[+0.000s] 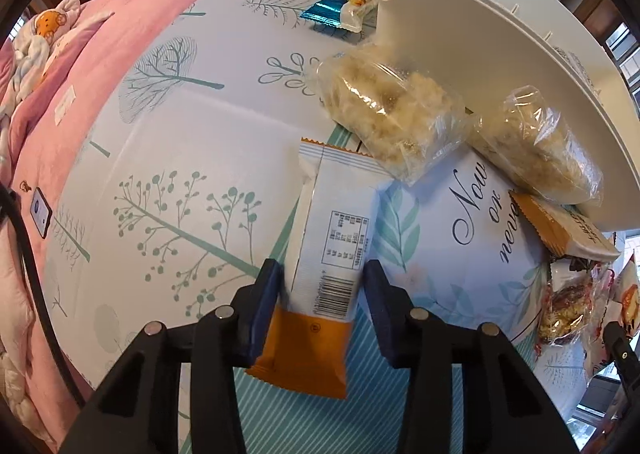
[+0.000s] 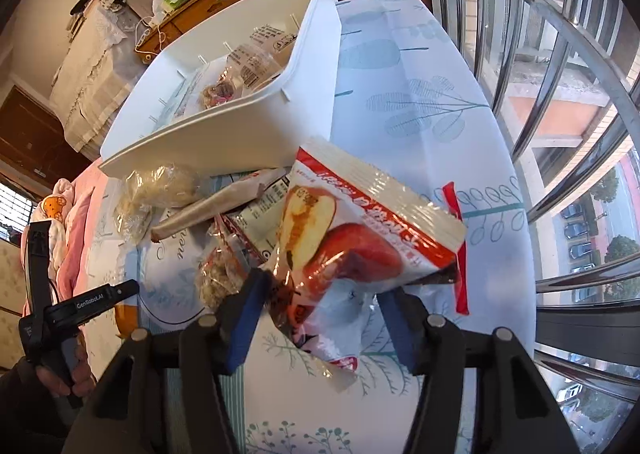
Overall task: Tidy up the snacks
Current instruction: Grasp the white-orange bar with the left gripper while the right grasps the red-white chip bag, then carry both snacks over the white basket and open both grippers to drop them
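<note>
My left gripper [image 1: 320, 286] is shut on a white and orange snack packet [image 1: 326, 250], holding it upright above the tablecloth. My right gripper [image 2: 320, 306] is shut on a red and white snack bag with an apple picture [image 2: 360, 238], lifted over the table. A white plastic bin [image 2: 240, 125] stands behind, with a few packets inside; it shows at the upper right of the left wrist view [image 1: 500, 65]. Two clear bags of pale puffed snacks [image 1: 392, 113] lie against the bin. A brown and white bar [image 1: 560, 234] and other wrapped snacks [image 2: 224, 274] lie beside them.
A blue foil packet [image 1: 332, 9] lies on the tablecloth [image 1: 180, 133] beyond the bin. A pink quilt [image 1: 60, 93] is to the left with a phone [image 1: 40, 211] on it. Window bars [image 2: 560, 93] run along the right. The left hand and its gripper handle [image 2: 60, 318] show at lower left.
</note>
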